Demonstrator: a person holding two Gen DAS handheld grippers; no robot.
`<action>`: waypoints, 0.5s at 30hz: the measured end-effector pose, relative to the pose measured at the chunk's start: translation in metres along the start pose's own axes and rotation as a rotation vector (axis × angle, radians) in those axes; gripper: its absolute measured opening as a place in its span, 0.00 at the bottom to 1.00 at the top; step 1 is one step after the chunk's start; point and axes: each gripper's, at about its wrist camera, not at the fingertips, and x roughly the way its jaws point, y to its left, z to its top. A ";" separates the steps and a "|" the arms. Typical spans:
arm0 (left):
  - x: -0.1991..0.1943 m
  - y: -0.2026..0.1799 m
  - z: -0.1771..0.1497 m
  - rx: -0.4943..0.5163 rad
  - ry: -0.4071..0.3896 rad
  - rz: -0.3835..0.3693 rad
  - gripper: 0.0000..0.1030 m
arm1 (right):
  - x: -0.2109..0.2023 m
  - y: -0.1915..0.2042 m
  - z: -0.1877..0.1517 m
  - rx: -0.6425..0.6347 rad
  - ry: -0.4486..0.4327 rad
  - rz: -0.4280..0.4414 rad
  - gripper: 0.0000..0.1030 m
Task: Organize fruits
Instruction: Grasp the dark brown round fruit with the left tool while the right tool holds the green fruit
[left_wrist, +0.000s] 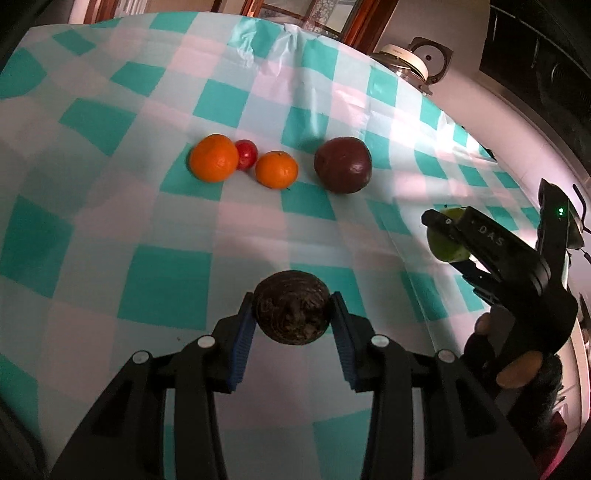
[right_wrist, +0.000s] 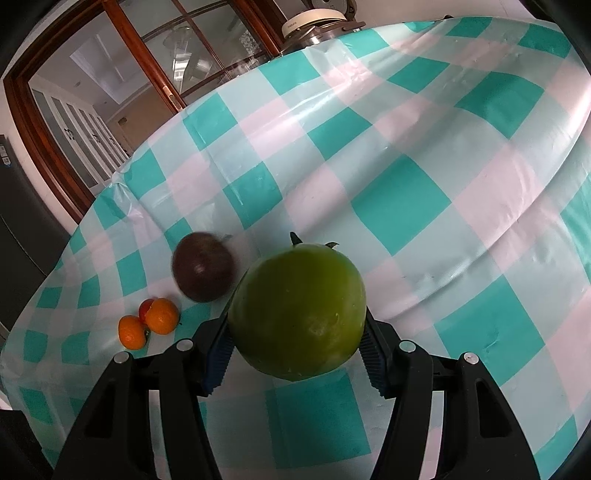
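Left wrist view: left gripper (left_wrist: 293, 314) clamps a dark wrinkled fruit (left_wrist: 291, 306); right gripper (right_wrist: 295, 334) grips a green fruit (right_wrist: 297, 314) over the checked tablecloth (right_wrist: 406, 166).

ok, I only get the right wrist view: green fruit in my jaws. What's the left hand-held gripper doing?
Observer: The left hand-held gripper is shut on a dark wrinkled fruit, with a blue pad on each side.
Operator: Where's mine relative to it?
Observer: In the left wrist view, the right hand-held gripper with the green fruit is off to the right, well apart.
Operator: The red thing behind the oranges?
Observer: It's a small red fruit against the larger orange. The smaller orange sits just to its right.
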 end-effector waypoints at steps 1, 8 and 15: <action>0.001 0.000 0.000 0.000 -0.001 0.004 0.40 | 0.001 0.000 0.000 0.002 0.000 0.005 0.57; 0.003 0.005 0.002 -0.022 0.006 0.013 0.40 | 0.003 -0.004 0.002 0.024 -0.003 0.047 0.57; -0.008 -0.001 0.004 0.002 -0.028 0.018 0.40 | -0.005 -0.007 0.001 0.036 -0.028 0.061 0.57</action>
